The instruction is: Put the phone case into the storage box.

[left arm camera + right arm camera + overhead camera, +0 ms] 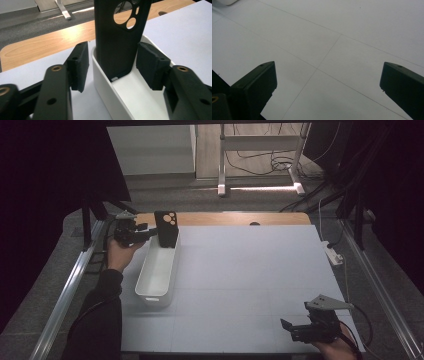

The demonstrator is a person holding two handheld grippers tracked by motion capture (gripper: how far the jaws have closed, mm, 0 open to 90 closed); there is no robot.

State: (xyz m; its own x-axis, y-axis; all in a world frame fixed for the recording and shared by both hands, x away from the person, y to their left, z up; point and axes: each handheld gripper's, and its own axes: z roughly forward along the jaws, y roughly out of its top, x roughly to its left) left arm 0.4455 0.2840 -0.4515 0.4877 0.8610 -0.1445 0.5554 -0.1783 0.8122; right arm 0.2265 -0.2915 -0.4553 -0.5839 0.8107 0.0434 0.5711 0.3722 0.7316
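Observation:
A black phone case with round camera cut-outs stands upright in the far end of a white oblong bin. My left gripper reaches in from the left, level with the case. Its jaws are on either side of the case's lower part. The left pad is clearly off the case and the right pad sits close beside it, so the gripper is open. My right gripper rests near the table's front right corner, open wide with only bare tabletop between its jaws.
The pale grey table top has a strip of bare wood along its far edge. A white power strip lies off the right side. Metal rails run along both sides, and a stand's legs are on the floor behind.

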